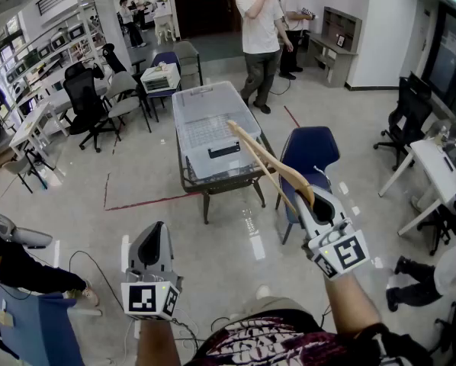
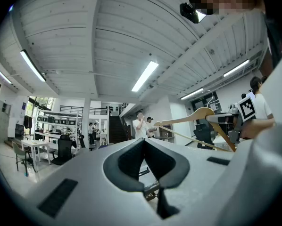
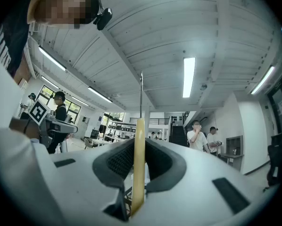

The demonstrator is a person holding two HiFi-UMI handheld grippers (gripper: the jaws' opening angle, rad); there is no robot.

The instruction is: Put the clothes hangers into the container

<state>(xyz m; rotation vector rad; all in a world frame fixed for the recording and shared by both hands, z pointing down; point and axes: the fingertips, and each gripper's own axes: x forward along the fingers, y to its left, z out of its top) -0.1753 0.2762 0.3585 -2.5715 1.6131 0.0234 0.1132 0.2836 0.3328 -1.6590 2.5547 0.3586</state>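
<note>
A clear plastic container with a black latch sits on a small table ahead of me. My right gripper is shut on a wooden clothes hanger, which reaches up and left over the container's near right corner. In the right gripper view the hanger stands edge-on between the pads, its metal hook rising above. My left gripper hangs lower left, well short of the table, shut and holding nothing. In the left gripper view its pads meet, and the hanger shows at the right.
A blue chair stands just right of the table. Two people stand behind it. Black office chairs and desks fill the left; a white desk is at the right. A seated person's legs are at the near left.
</note>
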